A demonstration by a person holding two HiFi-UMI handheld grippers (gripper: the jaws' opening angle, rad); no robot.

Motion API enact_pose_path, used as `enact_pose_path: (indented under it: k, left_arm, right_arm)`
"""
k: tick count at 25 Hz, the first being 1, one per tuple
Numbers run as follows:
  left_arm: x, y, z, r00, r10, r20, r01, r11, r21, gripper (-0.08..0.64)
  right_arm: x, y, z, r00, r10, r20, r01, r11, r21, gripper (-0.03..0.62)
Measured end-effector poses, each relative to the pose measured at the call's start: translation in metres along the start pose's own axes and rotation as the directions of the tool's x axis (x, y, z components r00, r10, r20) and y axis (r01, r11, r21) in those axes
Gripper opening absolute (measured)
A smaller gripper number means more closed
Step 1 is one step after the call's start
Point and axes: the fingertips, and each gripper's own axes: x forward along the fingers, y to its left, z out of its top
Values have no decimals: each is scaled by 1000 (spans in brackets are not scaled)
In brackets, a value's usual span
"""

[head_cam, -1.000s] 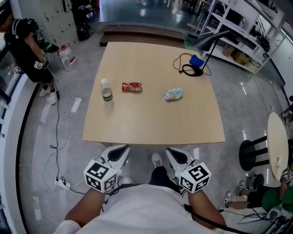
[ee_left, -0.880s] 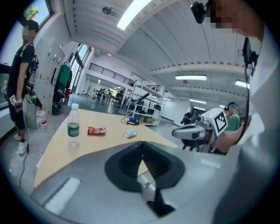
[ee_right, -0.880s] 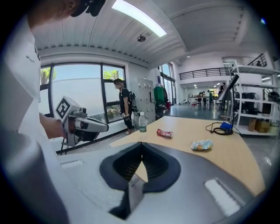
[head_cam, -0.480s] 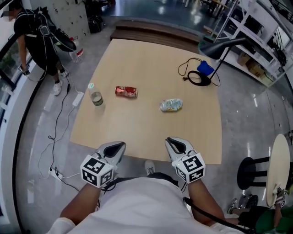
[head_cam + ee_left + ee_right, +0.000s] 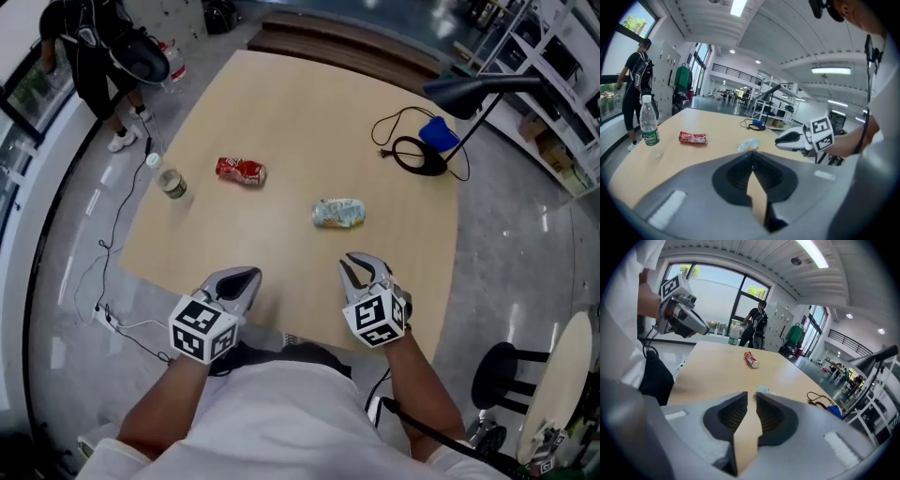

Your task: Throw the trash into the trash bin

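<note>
Head view looks down on a smooth, pale wooden table (image 5: 281, 103). A flattened red can (image 5: 241, 171) lies on its side left of centre. A crumpled clear plastic bottle (image 5: 337, 213) lies near the middle, and an upright green-labelled water bottle (image 5: 167, 178) stands by the left edge. The left gripper (image 5: 246, 275), a grey shell with black ribbed pads, hovers at the table's near edge with its jaws together and empty. The right gripper (image 5: 361, 261), just below the crumpled bottle in the frame, has just been opening its jaws. They stand slightly apart with nothing between them.
</note>
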Motion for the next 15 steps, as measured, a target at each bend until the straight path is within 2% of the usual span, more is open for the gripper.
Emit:
enact_pose_path:
  k: [3, 7, 11, 15]
  left_arm:
    - [17, -3, -5, 999, 19, -41, -20, 1000, -12, 8]
    - [33, -4, -14, 996, 23, -84, -25, 1000, -14, 9]
    - [51, -1, -20, 994, 9, -106, -12, 1000, -23, 9]
    - [61, 1, -24, 995, 1, -105, -7, 998, -55, 9]
  right_arm:
    - [28, -11, -16, 999, 24, -40, -27, 996, -82, 98]
    - [59, -17, -26, 996, 52, -77, -64, 984, -164, 117]
    - [85, -25, -34, 990, 43, -136, -79, 959, -272, 138]
    - [108, -29, -45, 977, 50, -207, -117, 938, -326, 204]
